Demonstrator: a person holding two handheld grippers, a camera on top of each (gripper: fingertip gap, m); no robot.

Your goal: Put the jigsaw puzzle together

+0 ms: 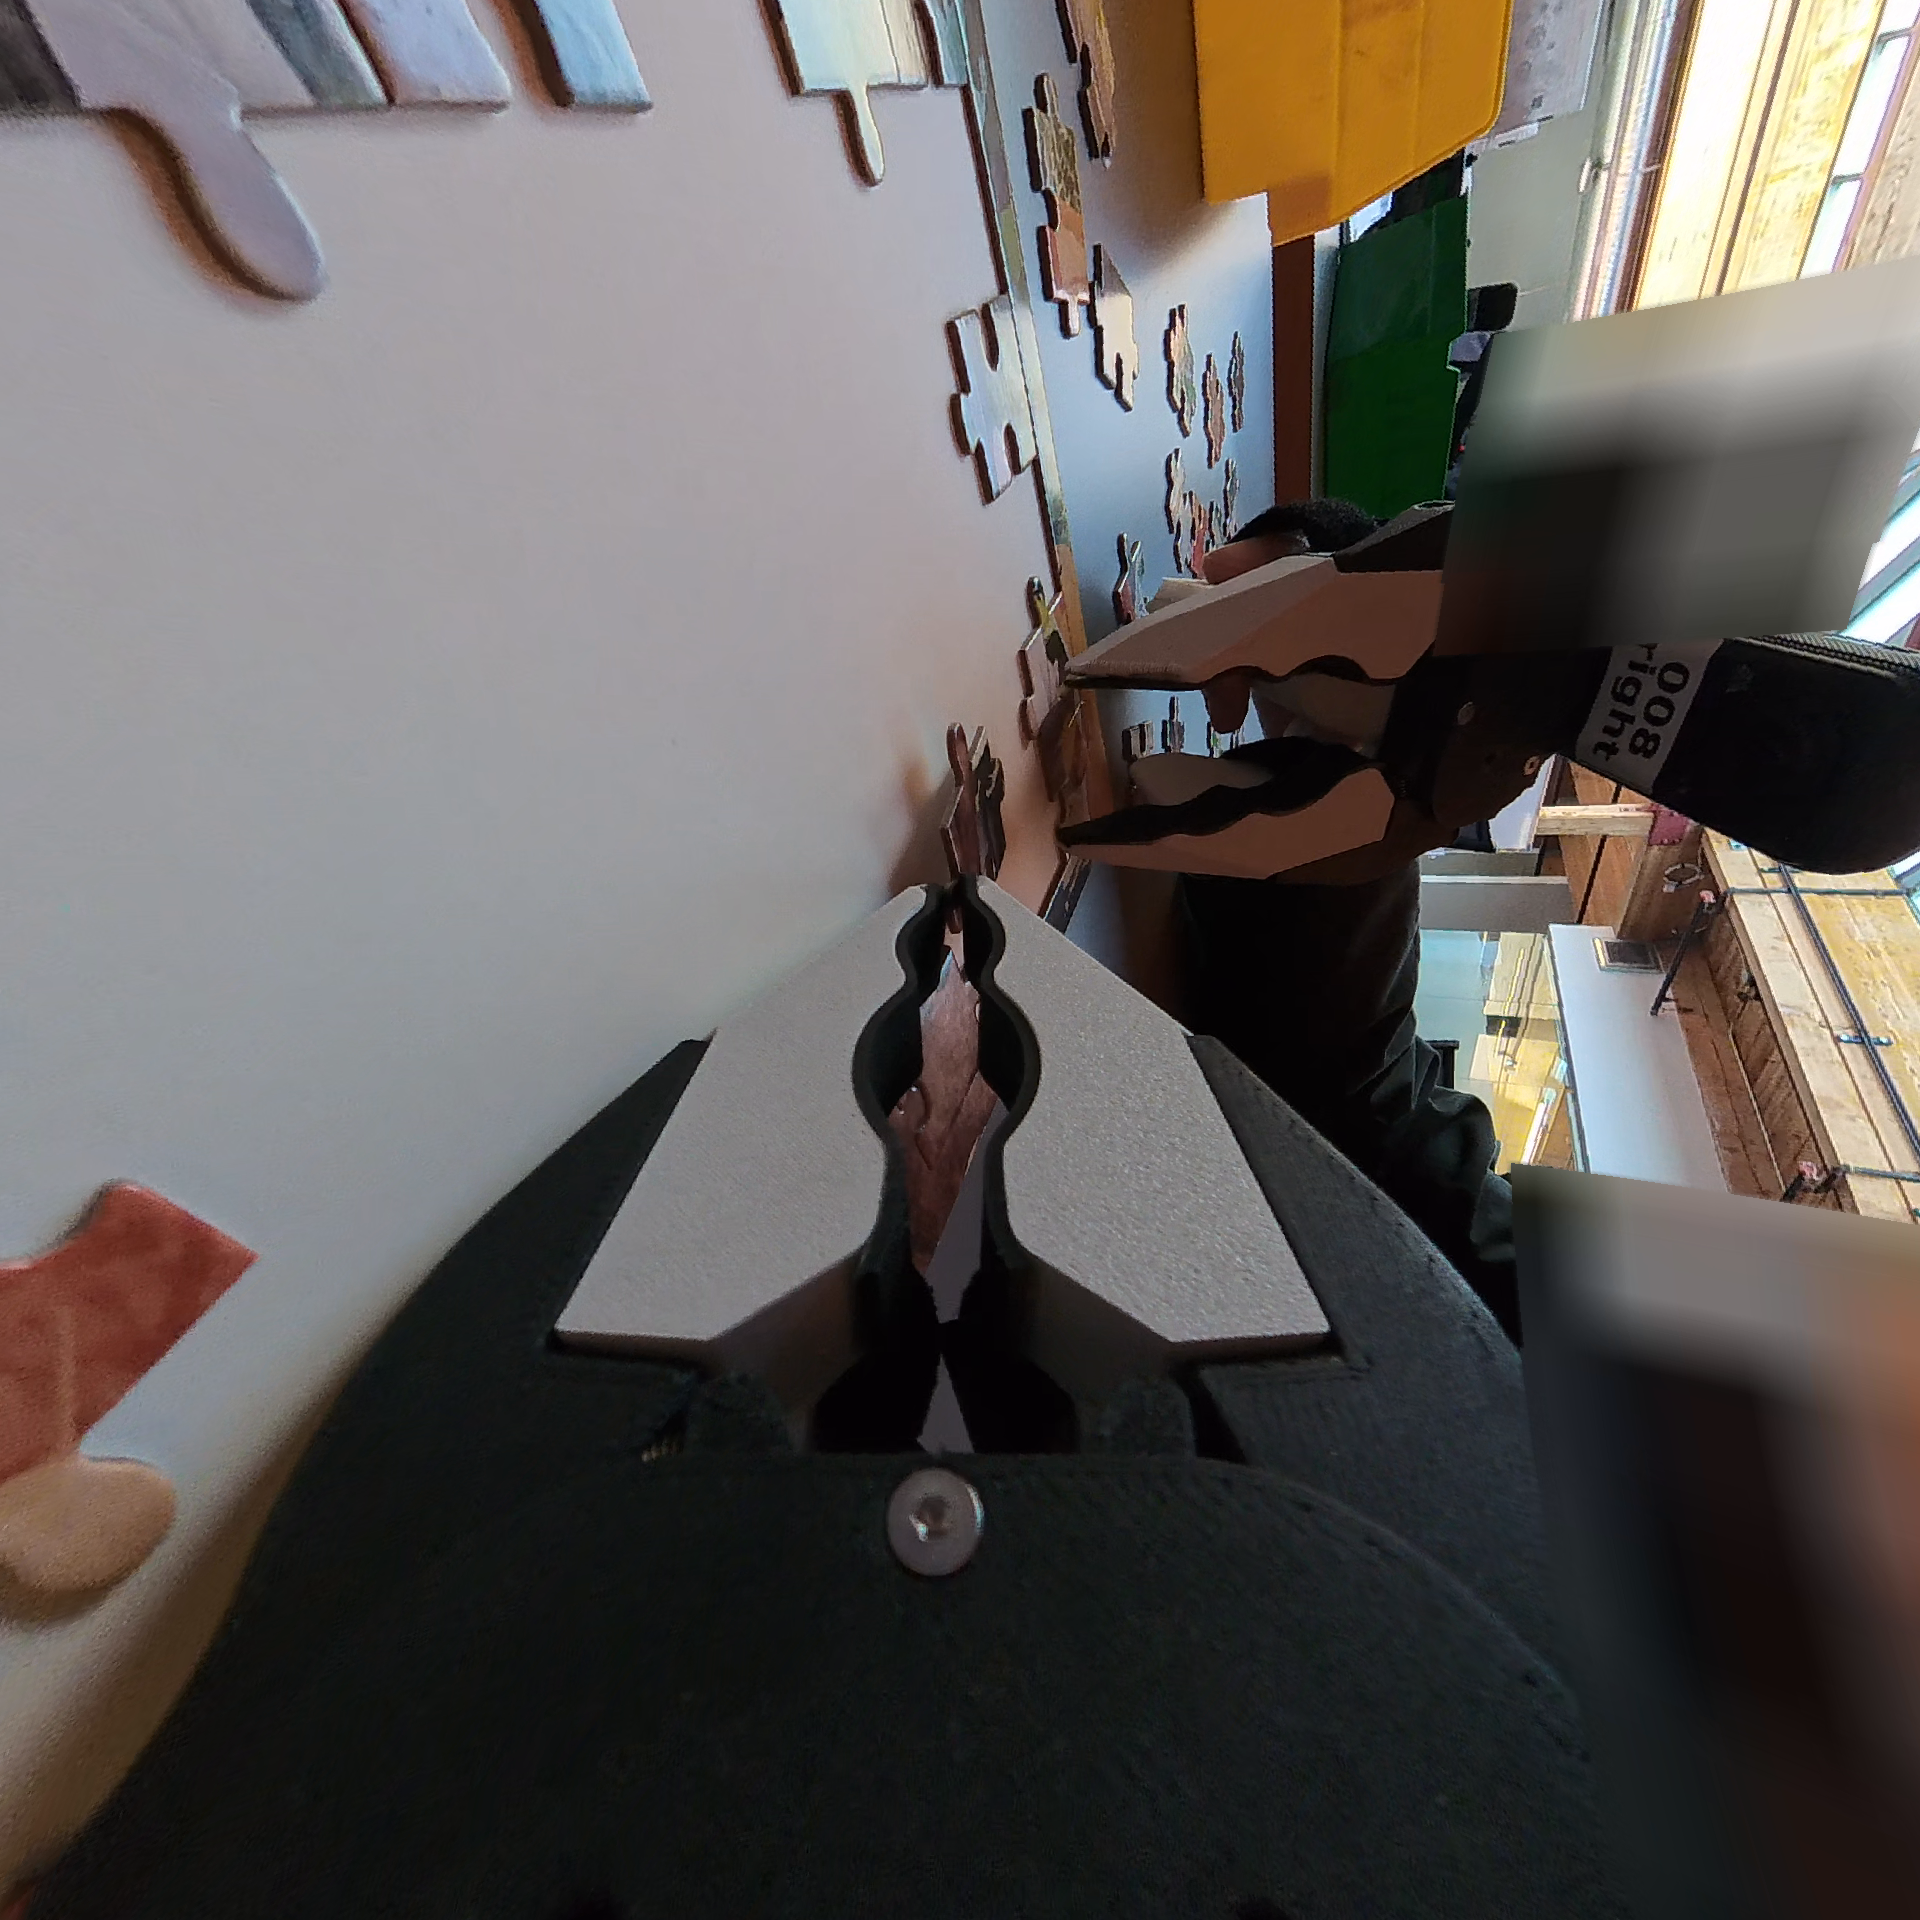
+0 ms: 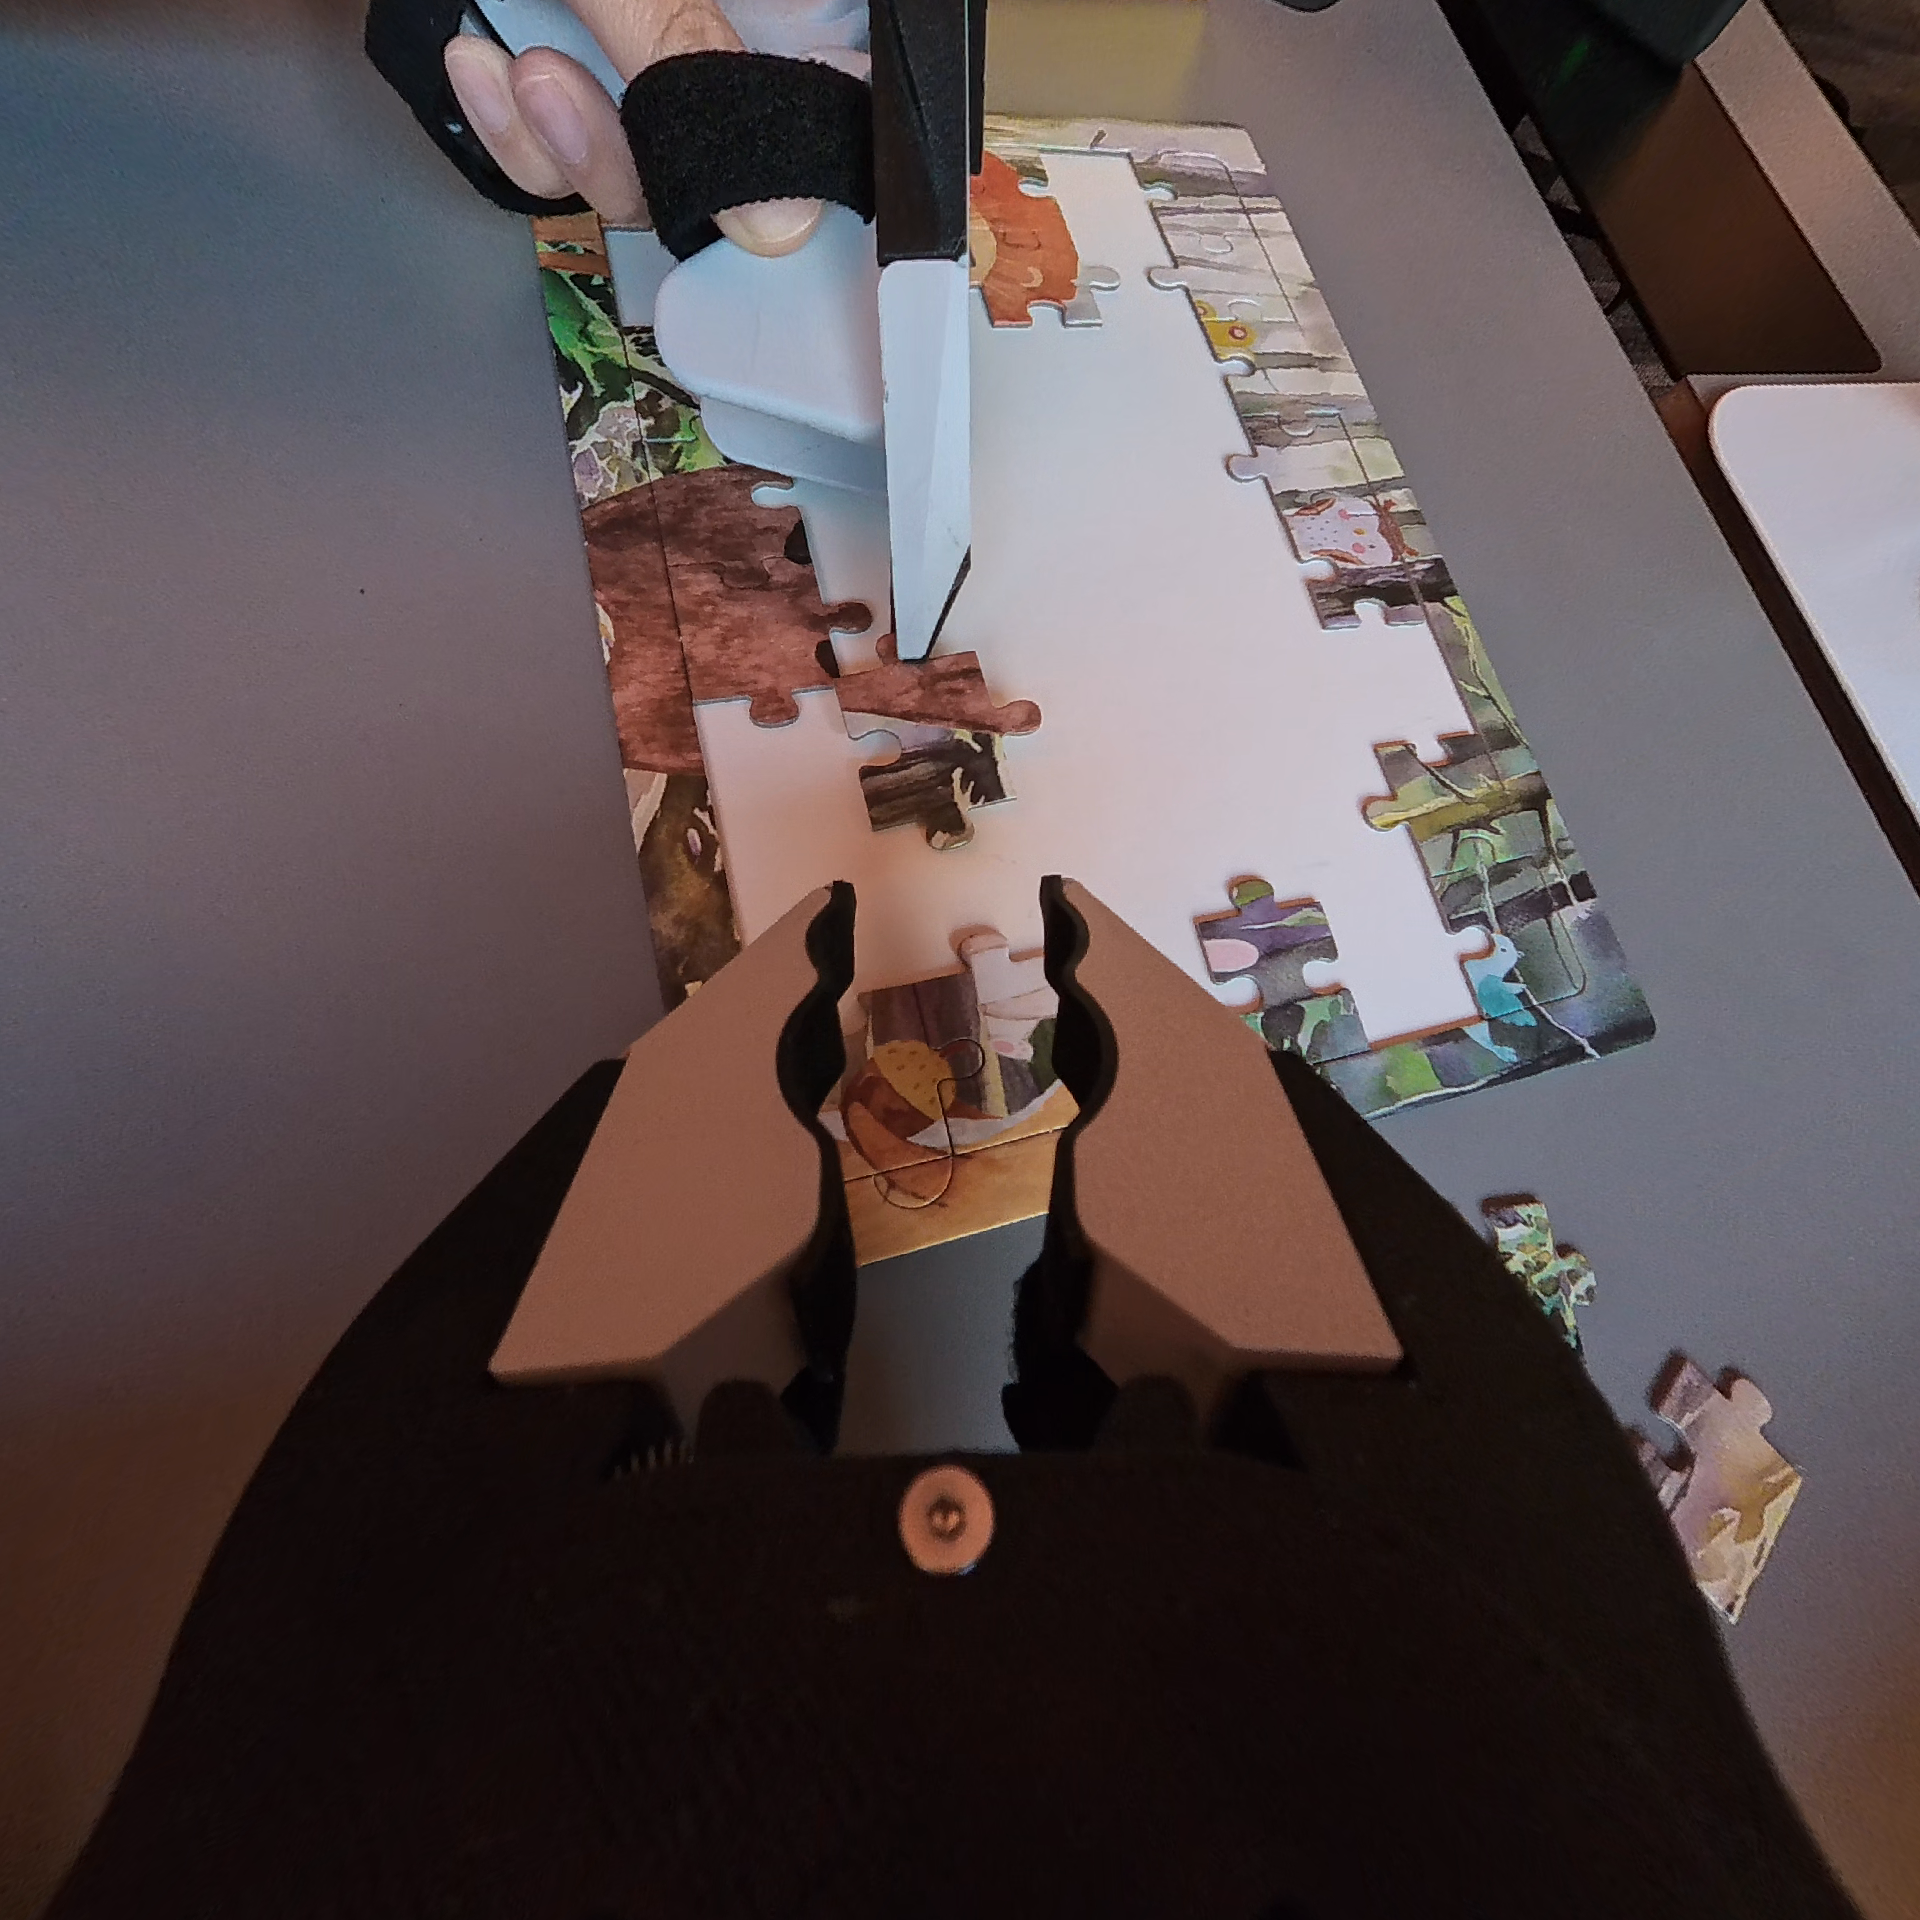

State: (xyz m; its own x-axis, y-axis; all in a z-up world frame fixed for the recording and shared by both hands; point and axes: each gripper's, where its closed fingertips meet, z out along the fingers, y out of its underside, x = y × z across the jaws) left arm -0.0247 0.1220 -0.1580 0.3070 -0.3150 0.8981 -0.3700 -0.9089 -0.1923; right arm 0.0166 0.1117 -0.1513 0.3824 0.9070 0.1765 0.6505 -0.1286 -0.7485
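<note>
The puzzle board [image 2: 1122, 582] lies on the grey table, white in the middle, with joined pieces along its edges. My left gripper [image 1: 961, 888] is shut on a brown puzzle piece [image 1: 945, 1081]. In the right wrist view the left gripper [image 2: 925, 634] holds that piece [image 2: 935, 694] down at the board, right beside the joined brown patch [image 2: 707, 613]. A dark striped piece [image 2: 935, 790] lies just below it. My right gripper [image 2: 948, 888] is open and empty, low over the board's near edge. It also shows in the left wrist view [image 1: 1070, 758].
Two loose pieces [image 2: 1538, 1278] [image 2: 1725, 1486] lie on the grey table [image 2: 260, 623] right of my right gripper. More loose pieces [image 1: 1205, 405] lie beyond the board. A yellow bin [image 1: 1351, 94] stands at the table's end. A white object [image 2: 1829, 540] is off the right edge. Spacing between my two grippers at the tips: around 5 centimetres.
</note>
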